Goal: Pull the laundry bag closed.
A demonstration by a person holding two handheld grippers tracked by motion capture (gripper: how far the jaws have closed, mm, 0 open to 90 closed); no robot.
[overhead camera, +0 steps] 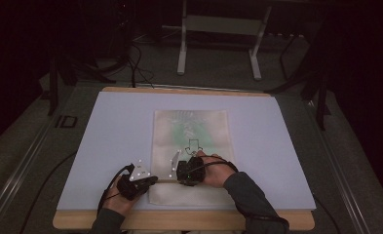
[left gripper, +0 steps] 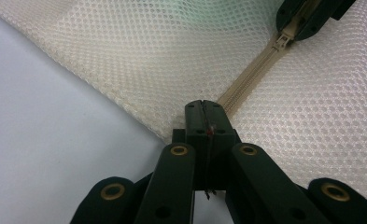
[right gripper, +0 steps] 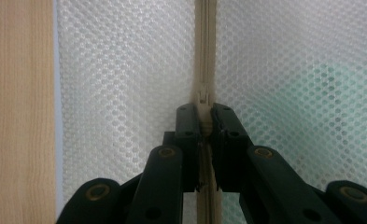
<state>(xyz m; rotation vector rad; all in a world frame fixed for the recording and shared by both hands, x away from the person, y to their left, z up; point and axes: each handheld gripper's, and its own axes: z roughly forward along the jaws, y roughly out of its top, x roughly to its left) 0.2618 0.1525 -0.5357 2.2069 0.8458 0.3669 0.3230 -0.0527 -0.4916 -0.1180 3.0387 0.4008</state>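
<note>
Here one cream mesh bag [overhead camera: 191,146] lies flat in the middle of a pale mat [overhead camera: 106,146] on the table, with something green [overhead camera: 186,130] showing dimly through its netting. Two grippers work its single zipper [left gripper: 251,79]: the left gripper [left gripper: 202,106] is pinched tight on the bag's edge at the zipper's end, and the right gripper [right gripper: 204,112] is clamped on the zipper pull [right gripper: 203,100].
</note>
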